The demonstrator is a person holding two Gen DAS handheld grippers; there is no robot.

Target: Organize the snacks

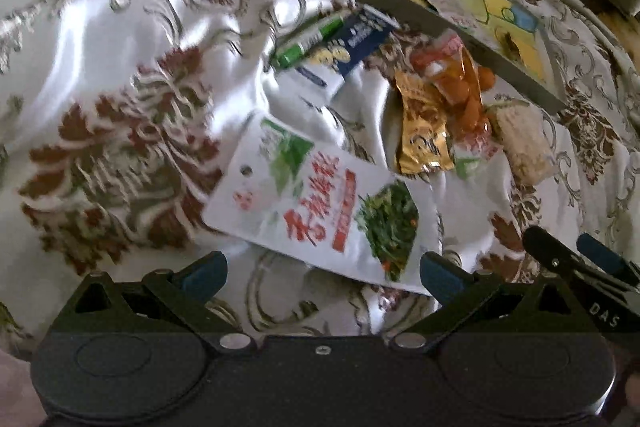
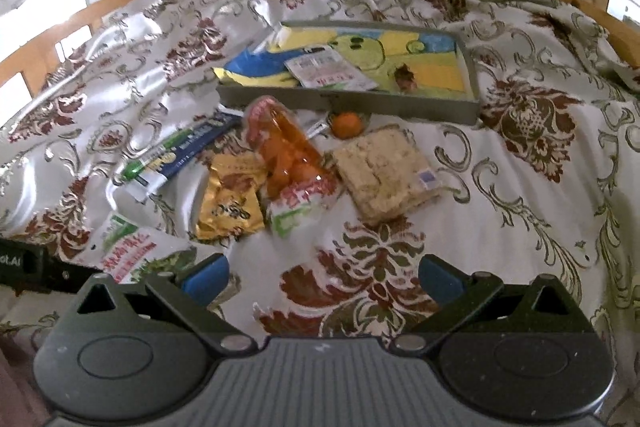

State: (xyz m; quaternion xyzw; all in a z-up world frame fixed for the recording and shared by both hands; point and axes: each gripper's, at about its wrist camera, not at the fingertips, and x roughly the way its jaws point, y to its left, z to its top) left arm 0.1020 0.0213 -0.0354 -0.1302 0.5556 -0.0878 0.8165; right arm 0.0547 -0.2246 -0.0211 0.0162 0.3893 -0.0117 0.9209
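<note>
Bare cloth (image 2: 520, 227) right of the crumbly bar (image 2: 386, 173) seems passable (packets crowd the tray (image 2: 348, 105) front).

Left gripper (image 1: 323, 277), jaws spread, hovers over white snack pouch (image 1: 320, 207).

A bed covered with a shiny white bedspread (image 2: 500, 195) patterned in dark red and olive floral motifs, its fabric rumpled. Lying directly on it: a shallow grey tray (image 2: 475, 75) toward the far side; just in front of the tray, a small orange fruit (image 2: 346, 125); a clear bag of orange snacks (image 2: 286, 155); a pale crumbly cake in clear wrap (image 2: 386, 175) to its right; a gold packet (image 2: 230, 203) to its left; a dark blue packet (image 2: 192, 151) and a green-and-white stick (image 2: 140, 167) further left; a white pouch with red characters (image 1: 320, 211) nearest.
</note>
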